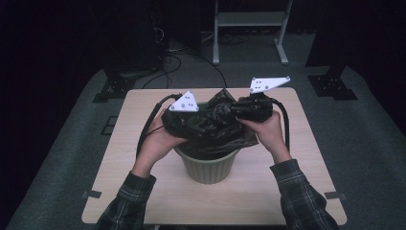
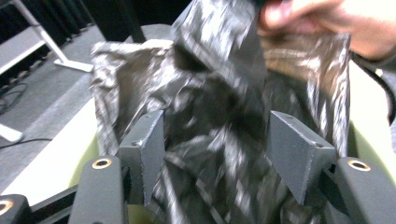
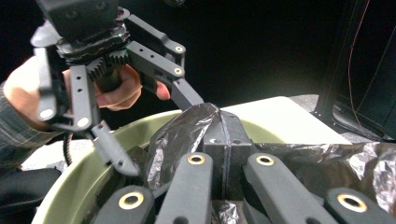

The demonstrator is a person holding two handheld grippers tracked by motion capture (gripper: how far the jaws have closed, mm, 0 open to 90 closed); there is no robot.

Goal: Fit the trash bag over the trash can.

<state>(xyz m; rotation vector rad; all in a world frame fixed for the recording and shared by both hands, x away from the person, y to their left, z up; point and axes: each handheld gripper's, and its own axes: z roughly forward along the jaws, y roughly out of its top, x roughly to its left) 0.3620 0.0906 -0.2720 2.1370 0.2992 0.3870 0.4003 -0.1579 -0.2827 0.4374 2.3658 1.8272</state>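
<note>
A pale green bin [image 1: 210, 168] stands mid-table with a crumpled black plastic bag [image 1: 226, 139] spread over its mouth. From the left, my left gripper [image 1: 201, 125] reaches over the rim. In the left gripper view its jaws [image 2: 219, 154] stand apart with bag film [image 2: 210, 84] between them, and the pads do not press it. My right gripper [image 1: 221, 111] comes in from the right above the bin. In the right gripper view it [image 3: 225, 140] is shut on a fold of the bag [image 3: 182, 130] over the bin rim [image 3: 79, 182], with the left gripper [image 3: 156, 130] opposite.
The light wooden table [image 1: 268, 191] has bare surface all around the bin. Beyond its far edge stand a white frame [image 1: 249, 28] and two black stand bases [image 1: 115, 86] [image 1: 332, 84] on grey floor, with cables between them.
</note>
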